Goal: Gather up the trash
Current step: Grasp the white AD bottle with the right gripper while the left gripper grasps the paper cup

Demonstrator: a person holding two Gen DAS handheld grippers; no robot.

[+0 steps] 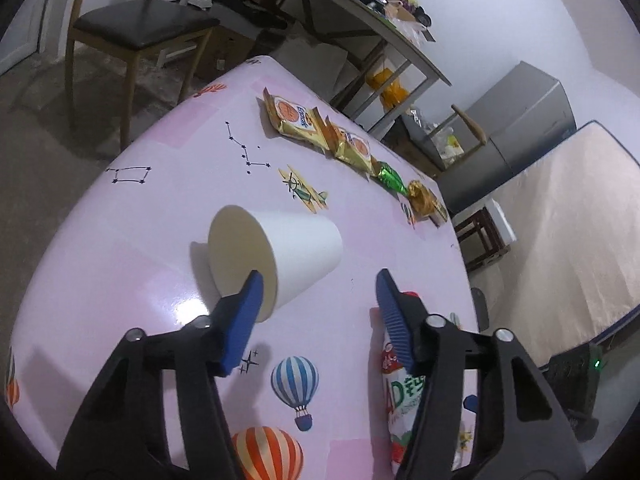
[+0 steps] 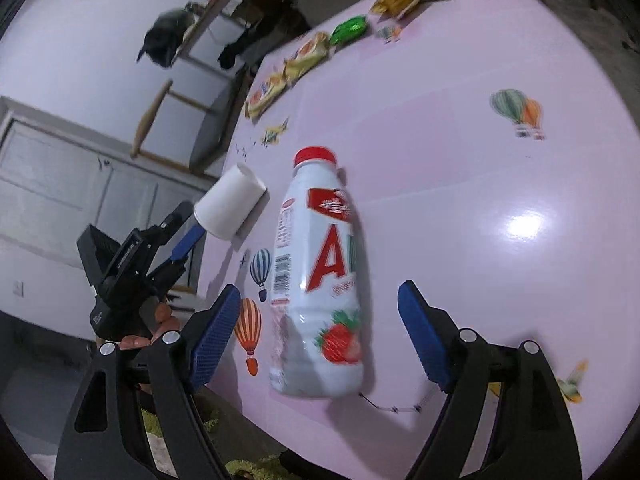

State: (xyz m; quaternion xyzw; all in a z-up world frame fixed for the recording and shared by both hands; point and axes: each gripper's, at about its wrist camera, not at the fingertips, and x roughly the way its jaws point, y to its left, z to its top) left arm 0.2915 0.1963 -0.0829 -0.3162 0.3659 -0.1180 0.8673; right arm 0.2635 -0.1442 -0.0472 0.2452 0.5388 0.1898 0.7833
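Observation:
A white paper cup [image 1: 280, 256] lies on its side on the pink tablecloth [image 1: 140, 220], mouth toward my left gripper [image 1: 318, 292]. That gripper is open; its left fingertip overlaps the cup's rim, and the right finger stands well clear of the cup wall. A white drink bottle [image 2: 320, 272] with a red cap and strawberry label lies flat between the jaws of my right gripper [image 2: 320, 290], which is open with gaps on both sides. The bottle [image 1: 394, 384] shows partly behind the left gripper's right finger. The cup [image 2: 230, 204] and left gripper [image 2: 182, 246] appear in the right wrist view.
Several snack packets [image 1: 296, 116] and green [image 1: 390, 176] and gold [image 1: 424, 200] wrappers line the table's far edge. A chair [image 1: 140, 28], a cluttered long table [image 1: 360, 4], a grey cabinet [image 1: 520, 120] and a mattress [image 1: 580, 220] stand around. A hand [image 2: 160, 316] holds the left gripper.

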